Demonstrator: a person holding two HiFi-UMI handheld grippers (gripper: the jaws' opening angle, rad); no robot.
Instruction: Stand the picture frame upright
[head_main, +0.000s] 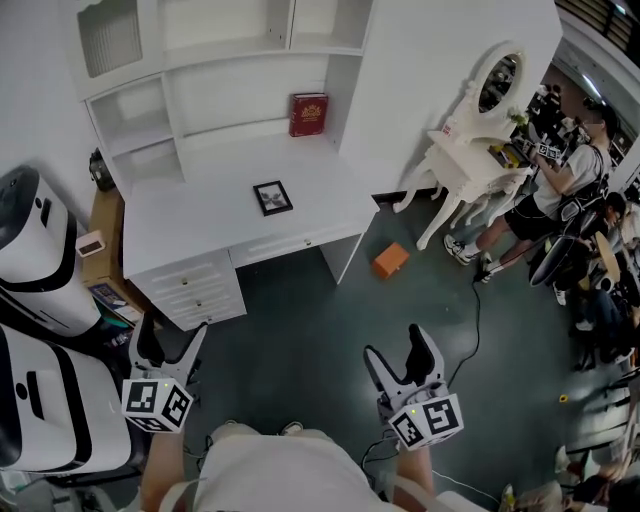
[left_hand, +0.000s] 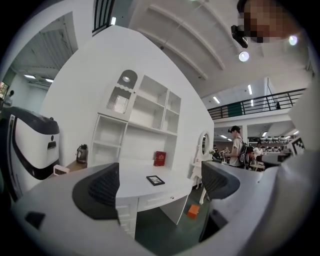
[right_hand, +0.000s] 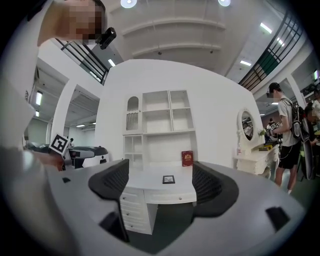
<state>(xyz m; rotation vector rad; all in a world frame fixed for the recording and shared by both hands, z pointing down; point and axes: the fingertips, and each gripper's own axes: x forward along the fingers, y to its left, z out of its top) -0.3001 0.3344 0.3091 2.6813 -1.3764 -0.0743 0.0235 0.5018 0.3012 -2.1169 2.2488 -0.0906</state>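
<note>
A small black picture frame (head_main: 272, 197) lies flat on the white desk (head_main: 190, 225). It also shows as the frame (left_hand: 155, 180) in the left gripper view and the frame (right_hand: 168, 179) in the right gripper view. My left gripper (head_main: 168, 348) and right gripper (head_main: 403, 362) hang over the dark floor, well short of the desk. Both stand open with nothing between their jaws. The left gripper (left_hand: 160, 186) and the right gripper (right_hand: 162, 183) point level at the desk.
A red book (head_main: 308, 114) stands at the back of the desk under white shelves (head_main: 215, 60). An orange box (head_main: 391, 260) lies on the floor by a white vanity table (head_main: 470, 165). White machines (head_main: 35, 300) stand at the left. People (head_main: 560, 190) stand at the right.
</note>
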